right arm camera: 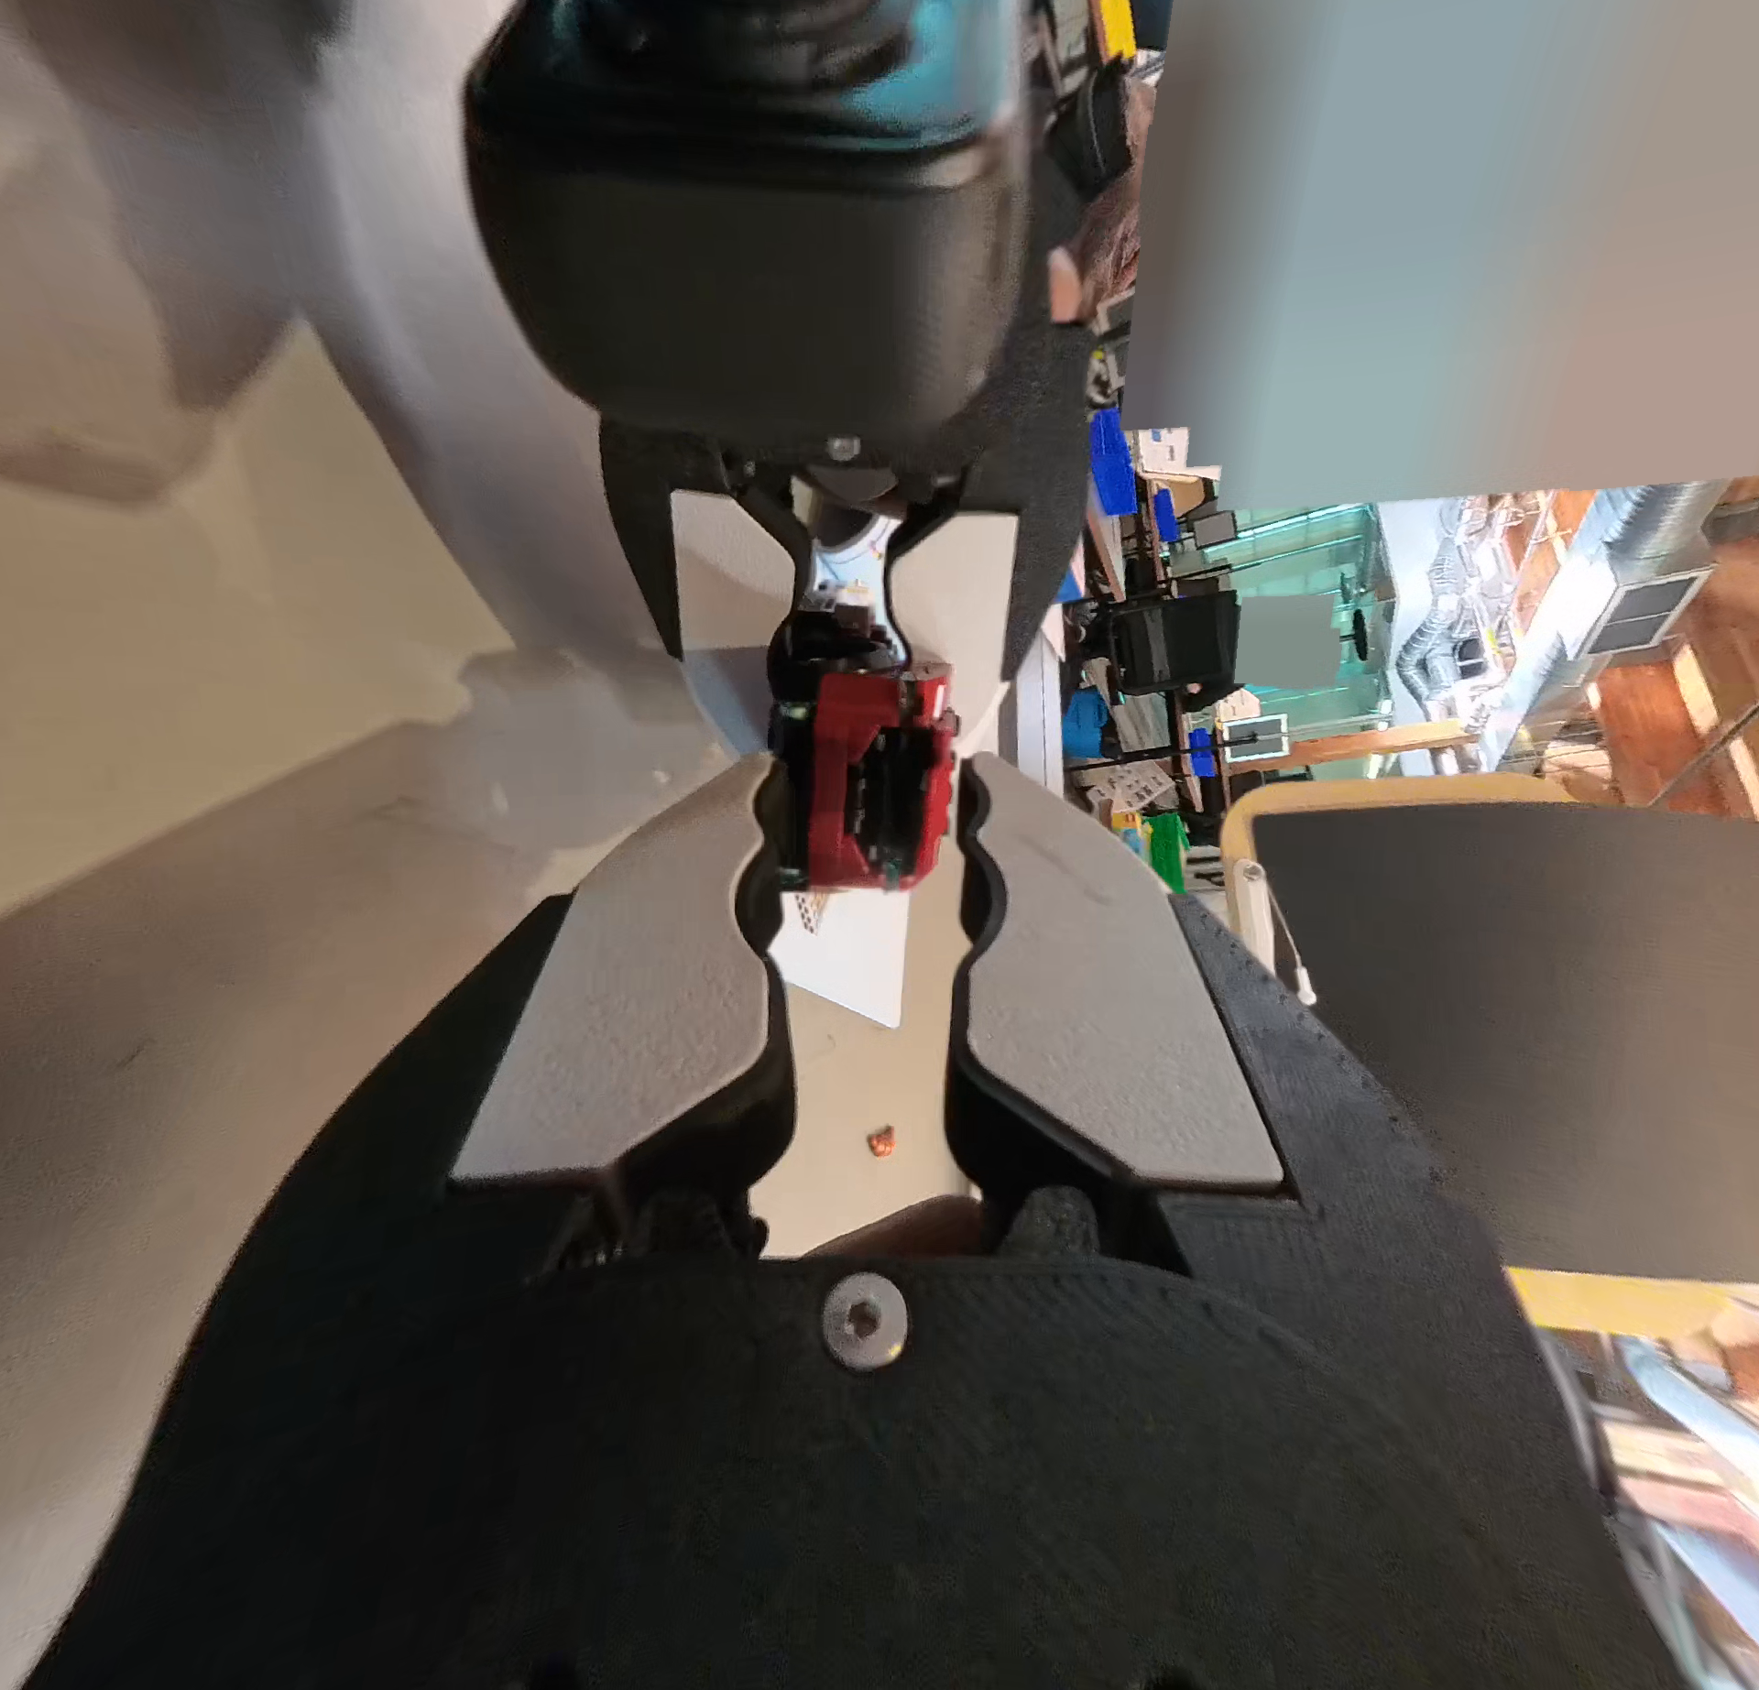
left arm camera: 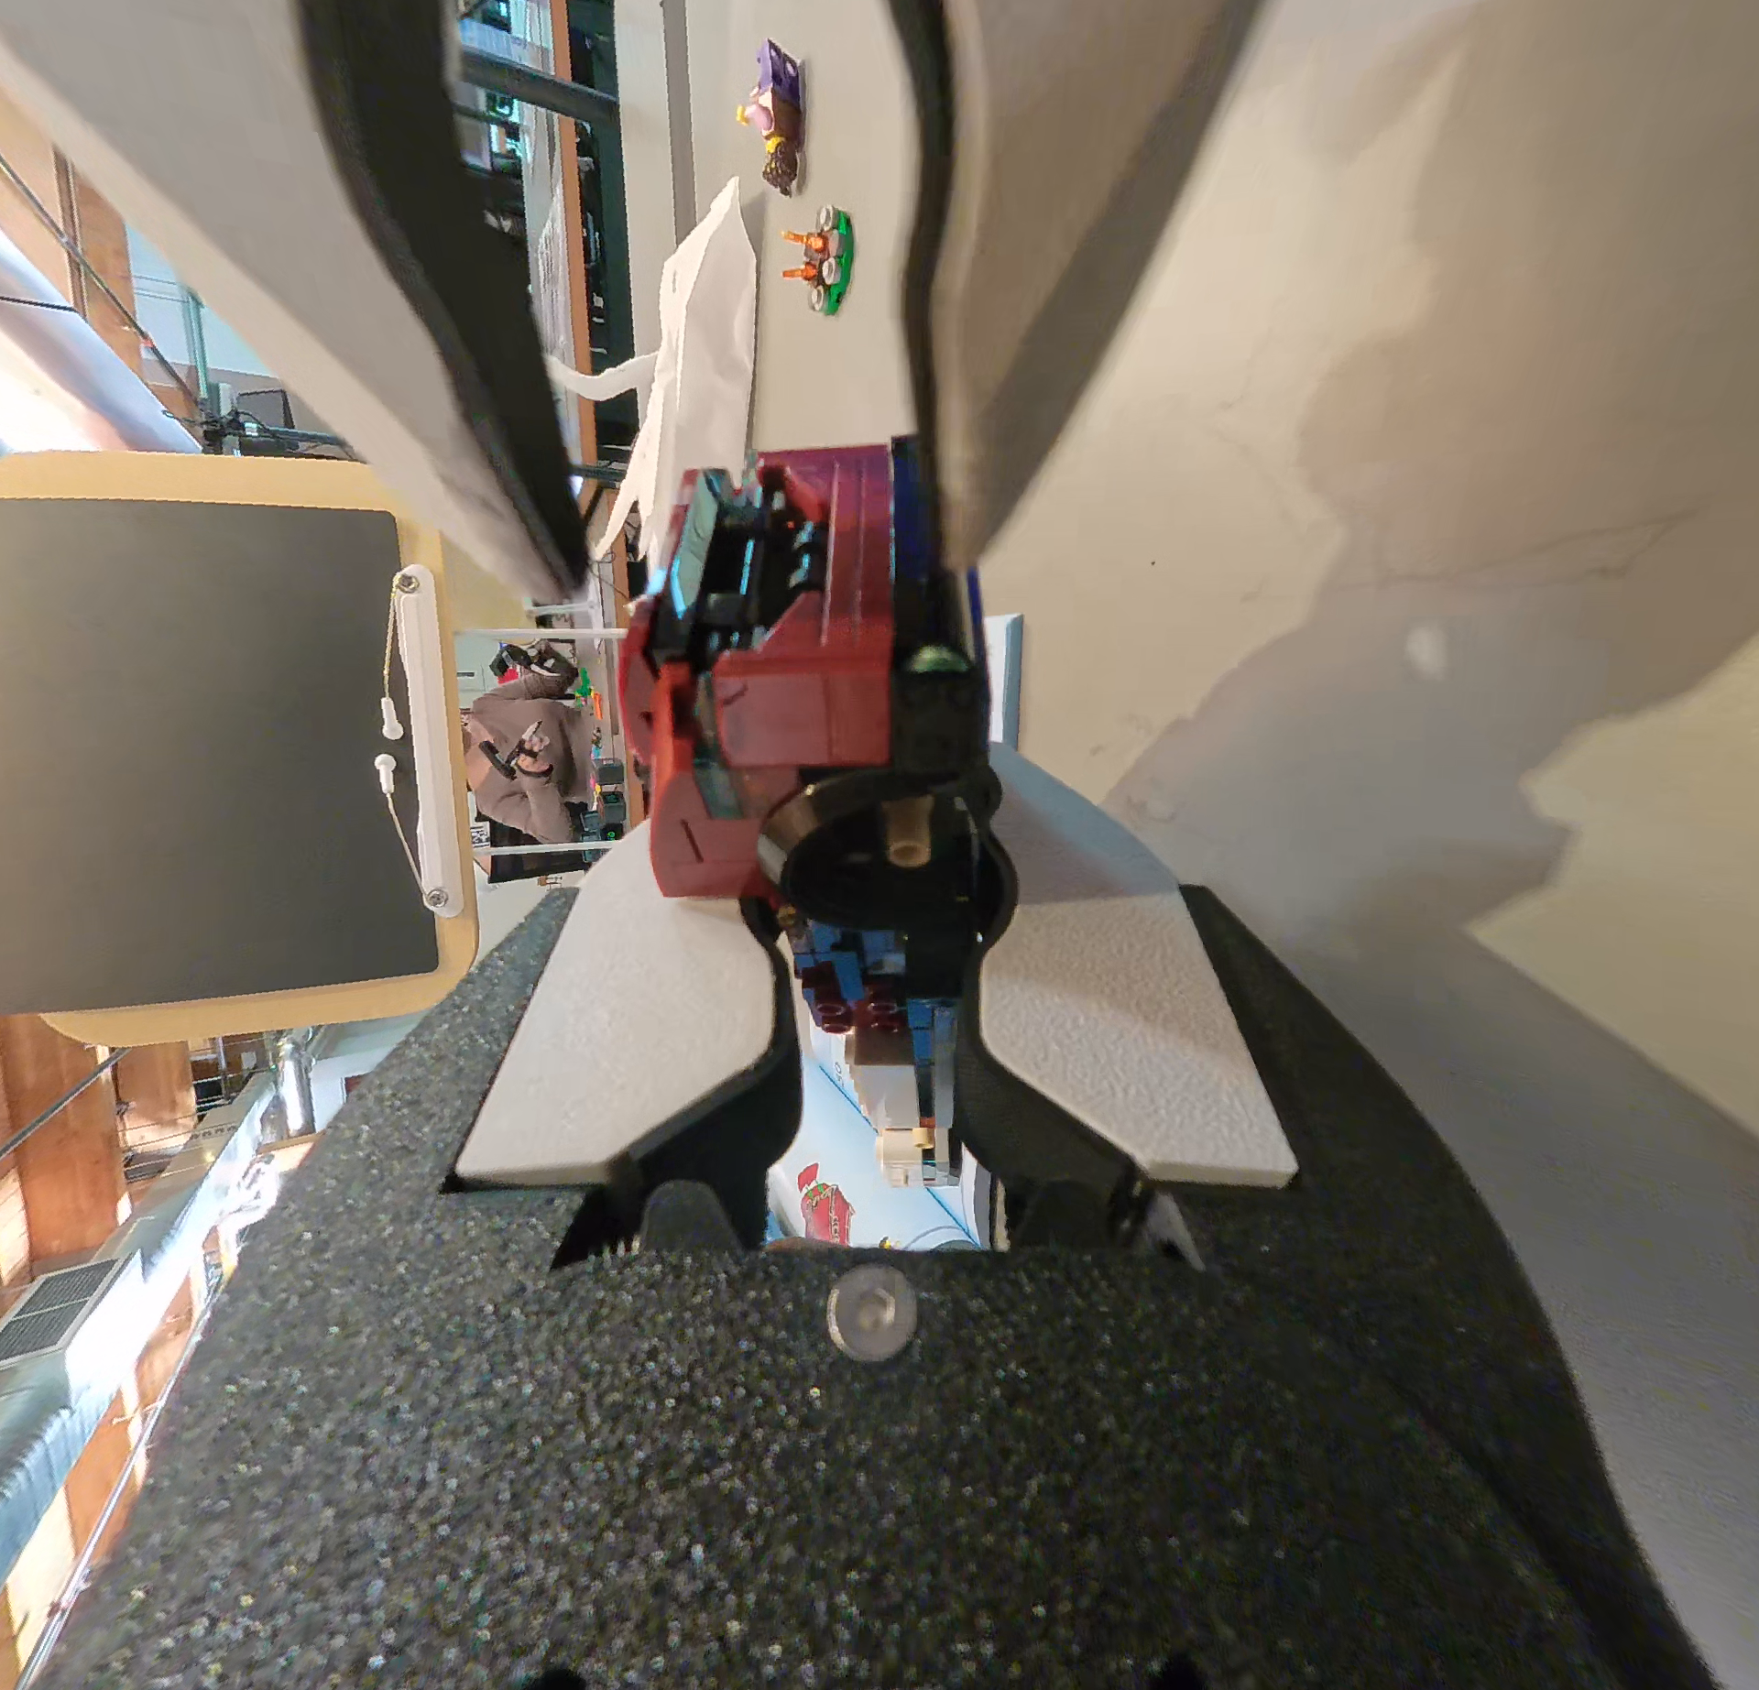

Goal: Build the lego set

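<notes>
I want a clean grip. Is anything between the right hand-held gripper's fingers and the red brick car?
Nothing visible stands in the way. The red brick car sits directly between the fingers of the right hand-held gripper, with only a thin gap at one pad. The left hand-held gripper grips the car's far, wheel end, beyond those fingertips.

No words or numbers can be read anywhere. A white printed sheet (left arm camera: 830, 1202) with a red drawing is seen low down in the left wrist view, and some small marks are printed on it, but they are too blurry to be made out. A little black-and-white square code tag (left arm camera: 481, 831) is seen far back, too tiny to be read. Far-off papers (right arm camera: 1133, 793) with dark marks are seen in the right wrist view, but they are too small to be read.
</notes>
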A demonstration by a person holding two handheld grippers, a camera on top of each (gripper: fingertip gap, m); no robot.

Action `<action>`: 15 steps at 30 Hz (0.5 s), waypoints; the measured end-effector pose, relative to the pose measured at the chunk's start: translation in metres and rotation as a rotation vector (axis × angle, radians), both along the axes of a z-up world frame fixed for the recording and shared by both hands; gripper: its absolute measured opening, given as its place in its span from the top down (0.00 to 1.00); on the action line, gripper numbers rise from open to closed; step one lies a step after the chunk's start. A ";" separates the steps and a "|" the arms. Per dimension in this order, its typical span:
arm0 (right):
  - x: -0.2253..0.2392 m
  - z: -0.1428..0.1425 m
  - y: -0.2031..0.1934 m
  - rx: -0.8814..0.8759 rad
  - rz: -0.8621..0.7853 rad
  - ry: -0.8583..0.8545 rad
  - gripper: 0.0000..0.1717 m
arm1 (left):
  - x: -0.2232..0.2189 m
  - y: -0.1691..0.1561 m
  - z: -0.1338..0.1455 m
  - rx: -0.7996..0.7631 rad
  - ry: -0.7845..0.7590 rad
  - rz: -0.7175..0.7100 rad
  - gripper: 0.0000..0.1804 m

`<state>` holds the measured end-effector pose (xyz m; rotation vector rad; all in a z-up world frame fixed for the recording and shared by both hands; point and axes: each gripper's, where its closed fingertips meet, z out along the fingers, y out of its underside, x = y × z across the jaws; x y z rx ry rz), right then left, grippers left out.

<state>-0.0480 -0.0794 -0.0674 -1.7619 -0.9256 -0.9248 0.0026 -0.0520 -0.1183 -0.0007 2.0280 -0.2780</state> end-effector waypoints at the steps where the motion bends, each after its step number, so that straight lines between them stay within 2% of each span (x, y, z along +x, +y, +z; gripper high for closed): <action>1: 0.000 0.004 -0.002 0.011 0.003 0.029 0.83 | 0.000 0.001 -0.001 0.006 0.000 0.001 0.81; 5: 0.003 0.015 -0.004 0.019 -0.006 0.152 0.85 | 0.001 0.001 -0.002 0.015 0.002 0.003 0.81; 15: 0.004 0.004 0.006 -0.061 -0.001 0.124 0.91 | 0.001 0.001 -0.004 0.033 0.004 0.002 0.81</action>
